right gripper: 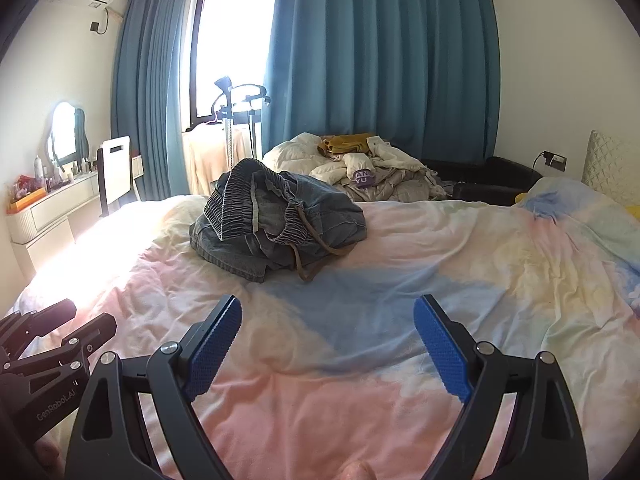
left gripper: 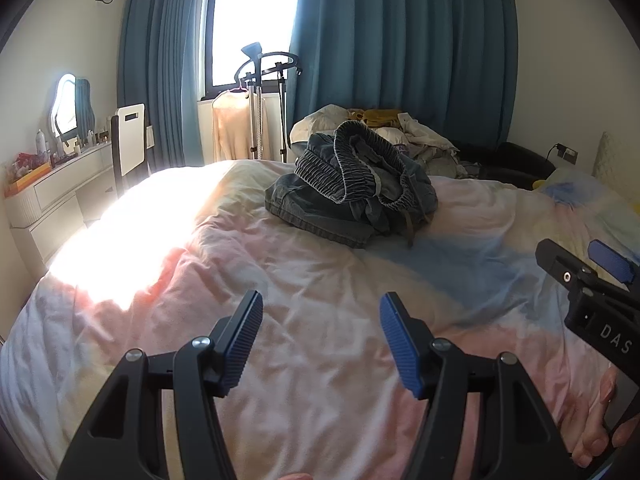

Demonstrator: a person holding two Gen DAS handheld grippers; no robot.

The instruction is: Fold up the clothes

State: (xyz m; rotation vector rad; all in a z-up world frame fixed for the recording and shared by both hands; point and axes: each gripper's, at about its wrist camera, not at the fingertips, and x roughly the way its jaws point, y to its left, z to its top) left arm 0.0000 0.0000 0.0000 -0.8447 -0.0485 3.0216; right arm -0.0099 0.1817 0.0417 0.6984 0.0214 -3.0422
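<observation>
A crumpled pair of grey-blue denim trousers (left gripper: 352,188) with an elastic waistband and a brown drawstring lies bunched in the middle of the bed (left gripper: 304,320). In the right wrist view the same trousers (right gripper: 276,220) sit ahead and to the left. My left gripper (left gripper: 320,336) hovers open over the pastel duvet, well short of the trousers, nothing between its blue pads. My right gripper (right gripper: 328,344) stands wide open over the duvet (right gripper: 400,320), also empty. Each gripper shows at the other view's edge: the right gripper (left gripper: 588,264), the left gripper (right gripper: 80,324).
A heap of white, yellow and grey clothes (right gripper: 360,160) lies beyond the bed's far side. A garment steamer (left gripper: 260,92) stands by the window between blue curtains. A white dressing table (left gripper: 52,188) with a chair stands at the left. A pillow (right gripper: 576,204) lies at the right.
</observation>
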